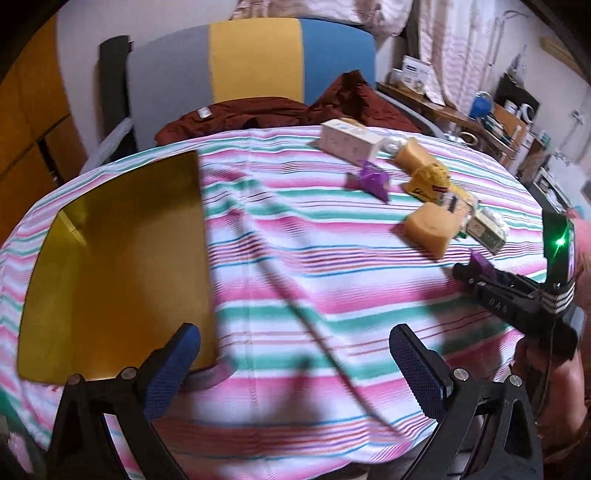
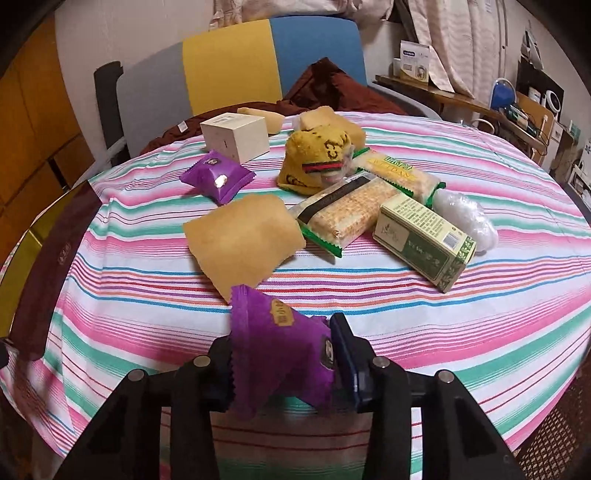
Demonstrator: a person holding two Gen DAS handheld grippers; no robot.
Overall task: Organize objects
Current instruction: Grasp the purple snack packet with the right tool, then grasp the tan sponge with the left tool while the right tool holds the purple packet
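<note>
Striped tablecloth (image 2: 369,295) under scattered snacks, tricolour chair (image 2: 229,62) behind.

Home living room: striped cloth (image 2: 369,295) on counter, tricolour chair (image 2: 229,62), curtains (image 2: 443,33), cluttered side shelf (image 2: 461,96).

Two purple snack packets (image 2: 218,177) (image 2: 280,347), two cracker packs (image 2: 347,214) (image 2: 402,173), about three tan sponges (image 2: 243,240), one white box (image 2: 236,136), one green box (image 2: 424,240), one yellow cloth (image 2: 317,162), one gold tray (image 1: 118,258).

Striped tablecloth (image 2: 369,295) bears snack packets (image 2: 343,218), boxes (image 2: 424,240), sponges (image 2: 243,236).
</note>
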